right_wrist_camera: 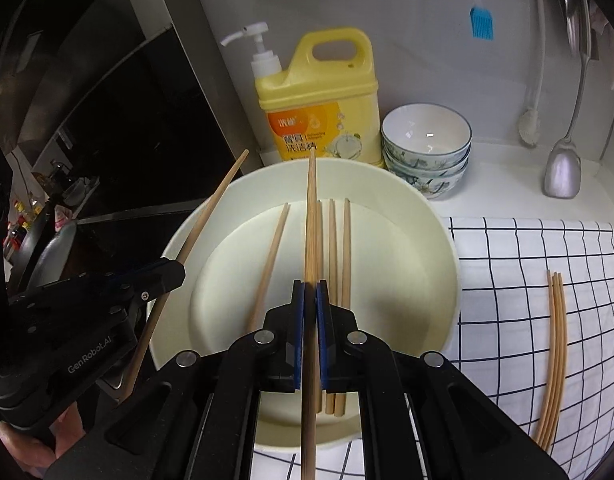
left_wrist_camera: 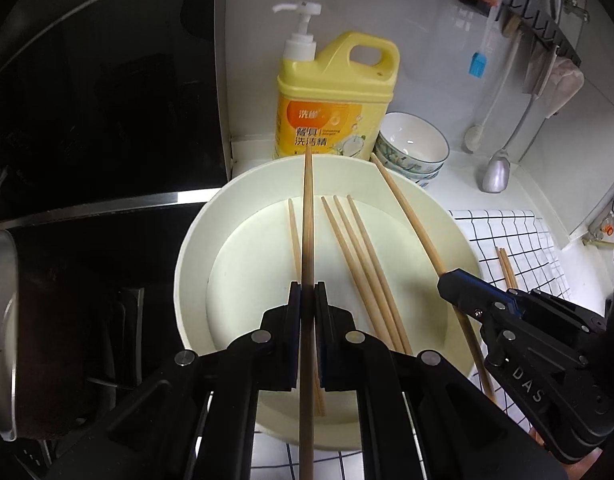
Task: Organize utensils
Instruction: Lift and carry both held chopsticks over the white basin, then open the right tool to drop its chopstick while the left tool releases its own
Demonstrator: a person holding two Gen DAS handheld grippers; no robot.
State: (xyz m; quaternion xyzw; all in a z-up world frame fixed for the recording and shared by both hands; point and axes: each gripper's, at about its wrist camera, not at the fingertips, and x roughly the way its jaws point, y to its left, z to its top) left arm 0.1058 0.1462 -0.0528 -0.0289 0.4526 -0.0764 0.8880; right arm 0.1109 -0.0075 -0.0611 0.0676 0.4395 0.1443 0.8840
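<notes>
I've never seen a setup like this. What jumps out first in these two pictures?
Two black grippers, the left gripper and the right gripper, each have their jaws shut on a single wooden chopstick, held over a big cream bowl with four more chopsticks lying inside. Behind the bowl stands a bright yellow bottle of dish soap, with stacked small bowls to its right.

Chopsticks (right_wrist_camera: 333, 280) in basin (right_wrist_camera: 427, 216), bottle (right_wrist_camera: 319, 100) behind

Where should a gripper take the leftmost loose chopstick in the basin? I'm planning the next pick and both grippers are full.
Grip the leftmost chopstick mid-shaft, from above, jaws across its width. It lies flat on the basin floor, apart from the other three, so there is likely room for a finger on each side.
</notes>
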